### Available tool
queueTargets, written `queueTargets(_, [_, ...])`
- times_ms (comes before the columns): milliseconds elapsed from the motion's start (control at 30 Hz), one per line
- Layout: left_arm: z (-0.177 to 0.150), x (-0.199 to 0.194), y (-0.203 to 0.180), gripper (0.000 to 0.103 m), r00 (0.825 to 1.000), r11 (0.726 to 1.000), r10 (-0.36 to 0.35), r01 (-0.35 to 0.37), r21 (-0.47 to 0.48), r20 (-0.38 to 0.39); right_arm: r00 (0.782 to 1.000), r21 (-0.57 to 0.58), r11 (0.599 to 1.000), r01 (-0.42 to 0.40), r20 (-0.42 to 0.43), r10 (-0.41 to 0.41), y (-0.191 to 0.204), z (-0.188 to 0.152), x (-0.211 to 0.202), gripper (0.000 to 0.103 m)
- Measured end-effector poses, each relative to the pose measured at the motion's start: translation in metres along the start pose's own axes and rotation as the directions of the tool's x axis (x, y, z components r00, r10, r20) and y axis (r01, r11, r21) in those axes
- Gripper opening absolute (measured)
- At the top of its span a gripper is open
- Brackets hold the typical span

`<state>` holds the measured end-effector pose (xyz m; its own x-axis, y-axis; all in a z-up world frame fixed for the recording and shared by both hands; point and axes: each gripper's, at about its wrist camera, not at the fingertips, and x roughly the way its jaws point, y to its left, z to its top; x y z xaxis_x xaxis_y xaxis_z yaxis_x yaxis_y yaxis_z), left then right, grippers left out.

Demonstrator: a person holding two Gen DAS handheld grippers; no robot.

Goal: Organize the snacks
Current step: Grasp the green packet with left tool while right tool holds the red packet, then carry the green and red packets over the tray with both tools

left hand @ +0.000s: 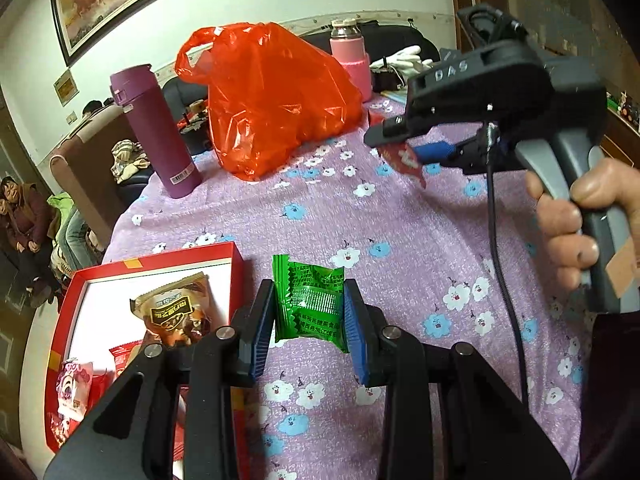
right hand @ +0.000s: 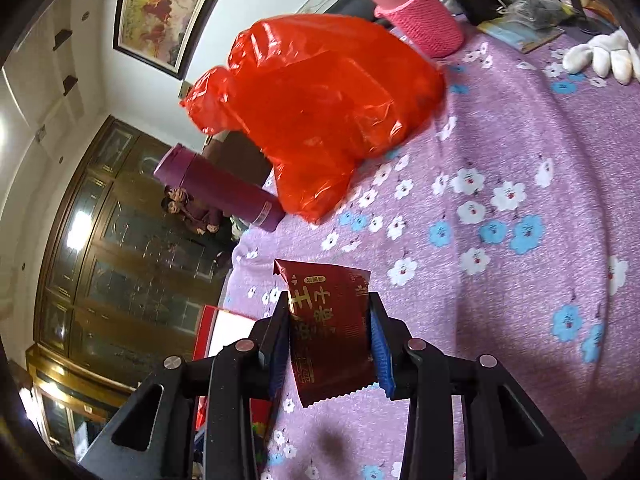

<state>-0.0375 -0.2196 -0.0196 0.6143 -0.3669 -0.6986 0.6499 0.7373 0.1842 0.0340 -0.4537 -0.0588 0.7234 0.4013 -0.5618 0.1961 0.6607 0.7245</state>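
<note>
A purple tablecloth [left hand: 400, 220] printed with white and blue flowers is covering the table, and a crumpled red plastic bag [left hand: 272, 100] is sitting at its far side, just beside an upright purple flask [left hand: 154, 132] that is wearing a barcode sticker near its base. A pink bottle [left hand: 350, 56] in a knitted sleeve is standing behind the bag. At the near left edge a red box [left hand: 100, 272] with a white inside is lying open, holding a brown snack packet [left hand: 176, 312] with gold lettering too small to read and other red and pink packets. The right gripper [left hand: 416, 152], bearing the raised letters "DAS" on its black body, is being held by a hand [left hand: 576, 220] above the cloth and is clenching a dark red snack packet [right hand: 332, 328] printed with gold Chinese characters (one reads "王"). The left gripper [left hand: 308, 316] is squeezing a green snack packet [left hand: 310, 300] between its blue pads, its white print facing the camera, above the cloth just right of the box.
</note>
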Motion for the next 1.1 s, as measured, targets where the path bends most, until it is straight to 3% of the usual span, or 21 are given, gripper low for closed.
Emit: queueTargets(1100, [-0.019,-0.01,0.048,0.031,0.999,0.993,0.05,-0.05,-0.111,-0.004,0.997,-0.051,0.998,0.027,-0.068,-0.031,0.015,-0.014,0.03,0.037])
